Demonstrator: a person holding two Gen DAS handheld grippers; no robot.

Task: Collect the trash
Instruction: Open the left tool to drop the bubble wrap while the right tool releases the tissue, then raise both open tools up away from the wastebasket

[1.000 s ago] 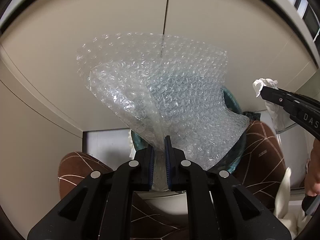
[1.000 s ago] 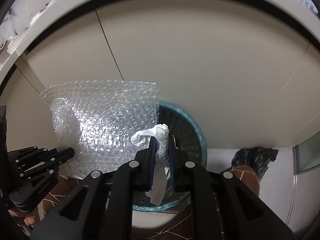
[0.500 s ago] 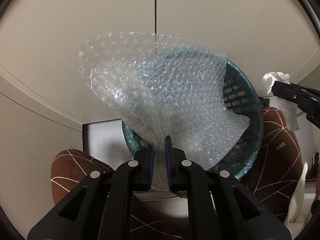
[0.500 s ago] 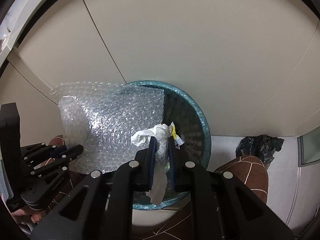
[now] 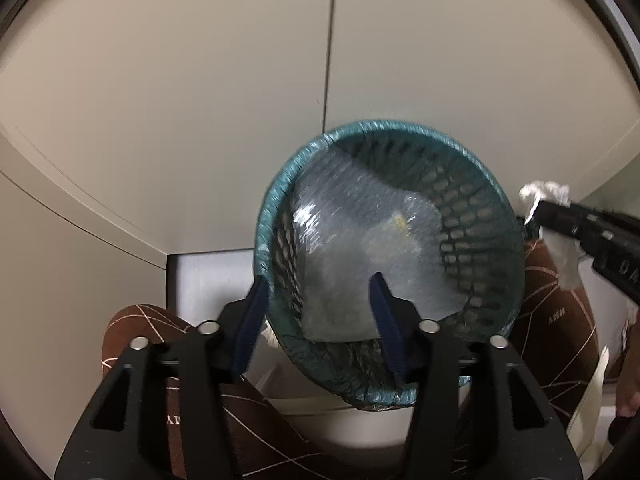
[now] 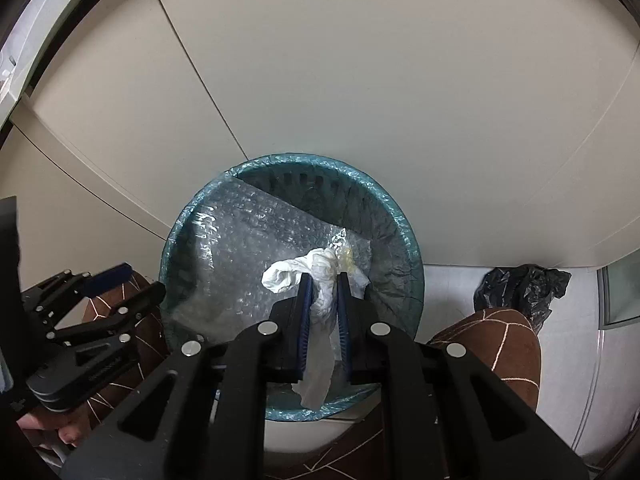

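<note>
Two pieces of trash matter here. Risk: the bubble wrap [image 5: 360, 240] leans high inside the teal basket [image 5: 276, 200], so it could spring out. Above it, the left gripper [image 5: 316, 300] is opening, nothing between its jaws — the right gripper [image 6: 323, 296], narrow, pinches a white tissue [image 6: 320, 272] over the basket's near side.

The right gripper [image 6: 323, 280] pointed steeply down over a teal waste basket [image 6: 412, 240], its blue-padded jaws pinched tight on a crumpled white tissue [image 6: 316, 268] that hung down between them. A sheet of bubble wrap [image 6: 248, 248] lay slanted inside the basket against its left wall. At the left edge the left gripper [image 6: 132, 282] stood beside the basket rim with its jaws opening and nothing between them, while a black plastic bag [image 6: 520, 288] lay on the floor to the right.
</note>
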